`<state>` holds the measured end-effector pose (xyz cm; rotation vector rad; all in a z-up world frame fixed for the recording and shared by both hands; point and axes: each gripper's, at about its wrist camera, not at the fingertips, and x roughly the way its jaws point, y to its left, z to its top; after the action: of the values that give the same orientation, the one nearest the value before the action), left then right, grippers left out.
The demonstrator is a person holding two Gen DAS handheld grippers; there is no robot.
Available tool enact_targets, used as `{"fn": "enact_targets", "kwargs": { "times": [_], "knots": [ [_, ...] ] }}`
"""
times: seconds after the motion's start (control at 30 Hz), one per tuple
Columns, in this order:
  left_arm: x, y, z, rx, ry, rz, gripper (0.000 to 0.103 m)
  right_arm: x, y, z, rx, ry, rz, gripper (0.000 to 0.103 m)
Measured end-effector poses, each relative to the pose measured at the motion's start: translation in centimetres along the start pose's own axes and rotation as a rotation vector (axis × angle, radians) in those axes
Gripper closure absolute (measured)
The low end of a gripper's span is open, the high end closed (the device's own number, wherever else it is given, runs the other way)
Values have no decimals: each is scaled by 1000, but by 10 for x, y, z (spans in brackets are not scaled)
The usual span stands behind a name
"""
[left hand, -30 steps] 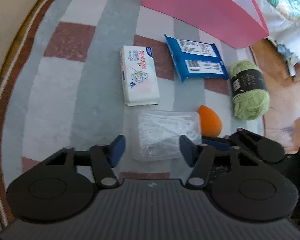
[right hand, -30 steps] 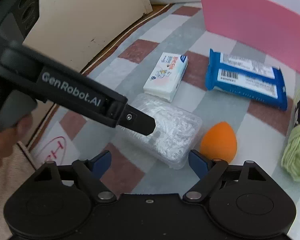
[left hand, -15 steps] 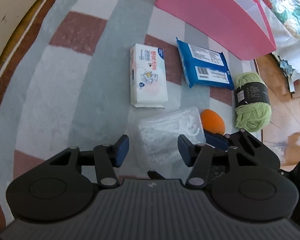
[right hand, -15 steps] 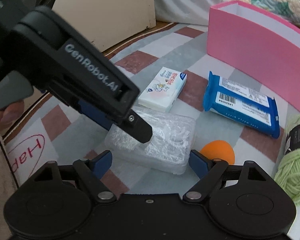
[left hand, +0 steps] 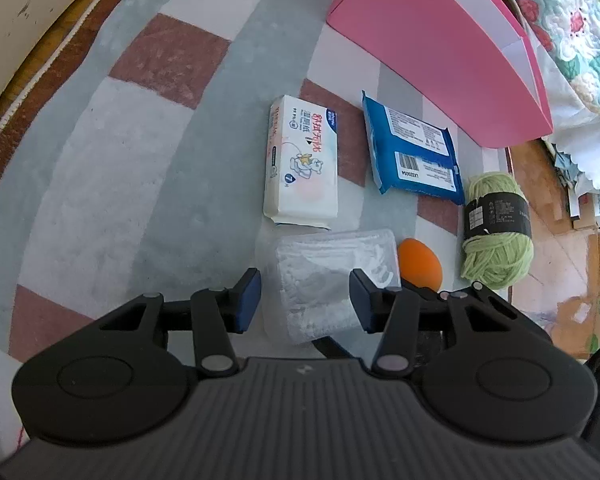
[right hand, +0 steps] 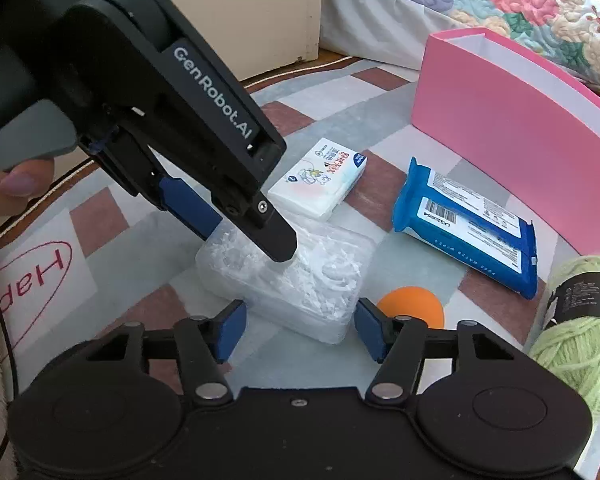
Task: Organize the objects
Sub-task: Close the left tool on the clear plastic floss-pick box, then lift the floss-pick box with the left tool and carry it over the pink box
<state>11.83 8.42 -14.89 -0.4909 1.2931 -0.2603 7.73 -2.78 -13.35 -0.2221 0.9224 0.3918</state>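
Note:
A clear plastic box of floss picks (left hand: 332, 276) lies on the rug, also in the right wrist view (right hand: 300, 280). My left gripper (left hand: 305, 302) is open, its blue pads on either side of the box's near end. It appears above the box in the right wrist view (right hand: 256, 236). My right gripper (right hand: 298, 330) is open just short of the box. Beyond lie a white tissue pack (left hand: 302, 162), a blue wipes pack (left hand: 414, 154), an orange sponge (left hand: 420, 266), green yarn (left hand: 496, 226) and a pink box (left hand: 440, 44).
A checked round rug (left hand: 140, 152) covers the floor, with its rim and a cream wall at the left. A quilted bed (right hand: 480, 8) stands behind the pink box. Wood floor and cardboard (left hand: 580, 304) are at the right.
The left gripper has come down over the floss box, its pads now beside the box. The right gripper has drawn closer to the box.

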Motion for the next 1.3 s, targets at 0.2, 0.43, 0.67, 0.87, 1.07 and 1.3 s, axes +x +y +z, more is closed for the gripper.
{"fn": "enact_targets", "kwargs": {
  "times": [0.2,0.43,0.67,0.87,1.07,1.3],
  "knots": [
    [-9,-11,-7,54,-7,30,56,-10,7,1,-39,12,-16,40],
    [-22,-19,-12,84,-41,20,56,-25,6,5,-45,2,-20,40],
    [-32,-30,-16,117,-68,12,56,-38,4,10,-58,-9,-33,40],
    [-40,-40,-19,137,-91,-2,56,-51,1,12,-73,-22,-48,40],
    [-52,-56,-21,171,-122,-19,56,-68,-5,15,-78,-46,-61,40],
    [-64,-78,-22,204,-142,-33,56,-89,-16,20,-85,-63,-74,40]
  ]
}}
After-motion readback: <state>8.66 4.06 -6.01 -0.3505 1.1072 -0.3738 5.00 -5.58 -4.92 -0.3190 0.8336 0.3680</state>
